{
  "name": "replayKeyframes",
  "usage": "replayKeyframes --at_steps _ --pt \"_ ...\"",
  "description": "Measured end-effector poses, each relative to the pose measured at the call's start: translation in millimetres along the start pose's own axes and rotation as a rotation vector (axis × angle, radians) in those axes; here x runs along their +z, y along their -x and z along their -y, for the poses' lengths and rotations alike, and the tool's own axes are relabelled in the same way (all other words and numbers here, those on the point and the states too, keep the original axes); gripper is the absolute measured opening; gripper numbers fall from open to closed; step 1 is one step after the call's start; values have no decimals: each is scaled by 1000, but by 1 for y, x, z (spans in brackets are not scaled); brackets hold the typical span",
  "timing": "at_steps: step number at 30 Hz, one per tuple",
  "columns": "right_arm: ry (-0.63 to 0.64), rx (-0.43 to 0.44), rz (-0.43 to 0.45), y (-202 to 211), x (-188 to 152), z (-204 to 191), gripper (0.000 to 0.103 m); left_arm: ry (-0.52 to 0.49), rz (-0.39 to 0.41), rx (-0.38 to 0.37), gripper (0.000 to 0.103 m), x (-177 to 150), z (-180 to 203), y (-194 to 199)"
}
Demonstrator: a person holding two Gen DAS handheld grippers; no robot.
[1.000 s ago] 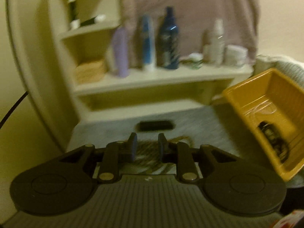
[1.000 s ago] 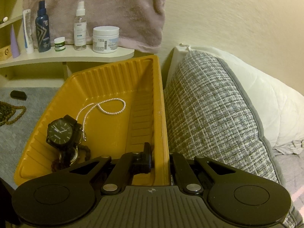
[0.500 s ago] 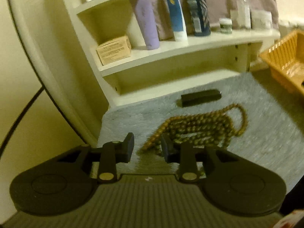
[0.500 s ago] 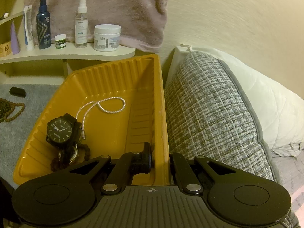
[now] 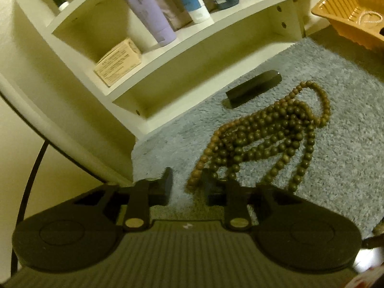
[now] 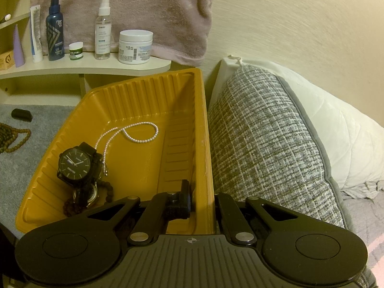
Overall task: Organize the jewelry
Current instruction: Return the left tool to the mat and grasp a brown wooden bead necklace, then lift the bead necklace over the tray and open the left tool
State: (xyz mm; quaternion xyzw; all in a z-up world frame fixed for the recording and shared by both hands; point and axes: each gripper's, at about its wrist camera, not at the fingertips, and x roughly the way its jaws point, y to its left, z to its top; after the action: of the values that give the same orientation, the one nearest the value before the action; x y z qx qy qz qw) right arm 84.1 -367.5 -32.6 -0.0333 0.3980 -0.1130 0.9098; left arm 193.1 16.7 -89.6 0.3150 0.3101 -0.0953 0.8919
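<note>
The job is to put the jewelry away in the yellow tray (image 6: pixel 187 96), and the step in hand looks like picking up the brown bead necklace (image 5: pixel 271 139). It lies in a heap on the gray fuzzy cover (image 5: pixel 336 91), near a small black bar (image 5: pixel 253 91). The left gripper (image 5: pixel 187 187) is low over the near end of the beads, and its jaws are closing. One strand hangs into the gap between them, but the fingers do not seem to press on it yet. The right gripper (image 6: pixel 201 196) is pinched tight on the side wall of the tray and holds it. A black watch (image 6: pixel 75 162) and a pearl string (image 6: pixel 134 133) are already inside. Next, the left jaws need to squeeze on a strand, lift the whole heap without dropping loops, and carry it to the tray. The right finger is hidden behind the wall, and something dark under the watch is hard to make out.
</note>
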Motion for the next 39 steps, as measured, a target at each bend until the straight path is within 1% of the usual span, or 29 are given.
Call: replayKeyframes --at_steps 1,2,8,12,17,24,29,33,39 --pt "1 0 0 0 0 0 4 -10 2 5 7 1 0 0" --pt "1 0 1 0 0 0 4 -15 15 13 6 2 -1 2" --pt "4 1 6 1 0 1 4 2 112 23 6 22 -12 21" --pt "7 2 10 3 1 -1 3 3 194 41 6 38 -18 38" --pt "6 2 13 4 0 -2 3 13 286 25 6 64 -26 63" --pt "2 3 15 5 1 -2 3 18 389 -18 6 96 -32 95" --pt "-2 6 19 6 0 -2 3 33 453 -64 6 116 -34 116" --pt "-5 7 22 6 0 -2 3 39 484 -110 6 131 -33 128" --pt "-11 8 26 6 0 -2 3 30 525 -182 6 154 -18 142"
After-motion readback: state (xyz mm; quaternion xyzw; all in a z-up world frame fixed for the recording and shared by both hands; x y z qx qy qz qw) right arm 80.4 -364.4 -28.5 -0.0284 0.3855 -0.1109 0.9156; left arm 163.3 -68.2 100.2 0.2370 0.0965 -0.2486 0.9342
